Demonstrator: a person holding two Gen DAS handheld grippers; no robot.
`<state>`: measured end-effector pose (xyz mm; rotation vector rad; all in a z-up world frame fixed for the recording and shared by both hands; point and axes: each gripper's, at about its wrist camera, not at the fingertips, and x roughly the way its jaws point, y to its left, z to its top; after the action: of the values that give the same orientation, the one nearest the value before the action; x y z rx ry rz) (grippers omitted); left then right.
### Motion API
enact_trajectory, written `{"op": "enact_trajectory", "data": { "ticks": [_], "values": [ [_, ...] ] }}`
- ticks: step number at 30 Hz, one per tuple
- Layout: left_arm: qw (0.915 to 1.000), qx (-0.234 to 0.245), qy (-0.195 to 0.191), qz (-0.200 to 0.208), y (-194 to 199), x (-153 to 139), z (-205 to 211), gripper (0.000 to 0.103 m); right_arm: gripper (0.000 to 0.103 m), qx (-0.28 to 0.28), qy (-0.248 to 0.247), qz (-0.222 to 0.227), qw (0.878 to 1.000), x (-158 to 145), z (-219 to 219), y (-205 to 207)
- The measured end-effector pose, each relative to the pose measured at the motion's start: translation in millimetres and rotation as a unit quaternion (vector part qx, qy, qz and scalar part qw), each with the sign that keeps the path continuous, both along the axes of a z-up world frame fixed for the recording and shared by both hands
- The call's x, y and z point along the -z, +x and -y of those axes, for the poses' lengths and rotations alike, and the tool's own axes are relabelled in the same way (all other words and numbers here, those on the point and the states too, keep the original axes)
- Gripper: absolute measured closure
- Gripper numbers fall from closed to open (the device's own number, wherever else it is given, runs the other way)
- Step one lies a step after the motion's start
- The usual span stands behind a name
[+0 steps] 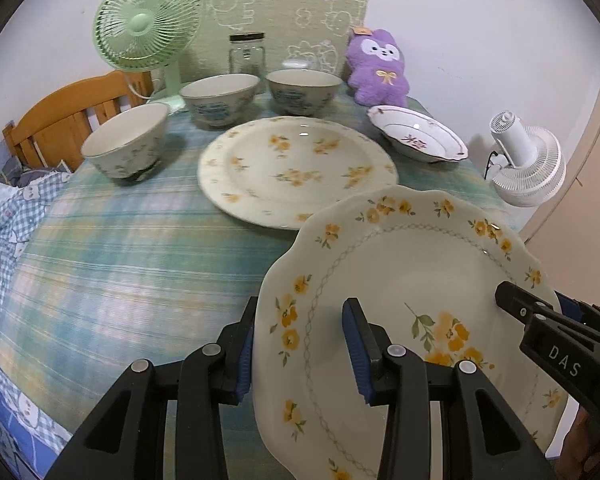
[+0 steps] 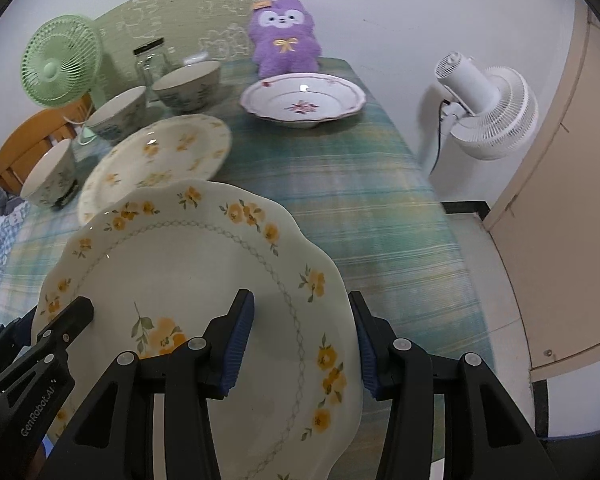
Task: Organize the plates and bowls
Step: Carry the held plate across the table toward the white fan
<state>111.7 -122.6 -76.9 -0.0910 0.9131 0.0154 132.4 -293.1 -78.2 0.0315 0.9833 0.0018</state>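
Green-blue plaid cloth table [image 1: 140, 264] by white wall. Big wavy-rim yellow-flower plate [image 1: 420, 280] lifted over near edge, tilted. Left gripper [image 1: 302, 354] clamps its left rim; right gripper [image 2: 302, 344] clamps right rim. Round yellow-flower plate [image 1: 296, 168] mid-table, 3 bowls behind.

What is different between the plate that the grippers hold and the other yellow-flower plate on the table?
The held plate has a wavy rim and a chain-pattern ring; the table plate has a smooth round rim and no such ring. The held plate is lifted and tilted, its rim between the fingers of the left gripper and right gripper; the table plate lies flat. Both are cream with yellow flowers.
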Motion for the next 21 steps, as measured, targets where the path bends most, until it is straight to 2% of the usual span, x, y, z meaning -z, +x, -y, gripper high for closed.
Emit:
{"op": "enact_trajectory", "data": {
  "ticks": [11,21],
  "values": [
    [0.9998,-0.007,0.000,-0.017,24.0,20.3,45.9,0.063,0.052,-0.002,0.000,-0.008,1.000,15.6,50.0,21.3],
    [0.9996,-0.012,0.017,-0.021,43.2,32.6,65.4,0.062,0.052,-0.001,0.010,-0.024,1.000,37.2,69.9,42.8]
  ]
}}
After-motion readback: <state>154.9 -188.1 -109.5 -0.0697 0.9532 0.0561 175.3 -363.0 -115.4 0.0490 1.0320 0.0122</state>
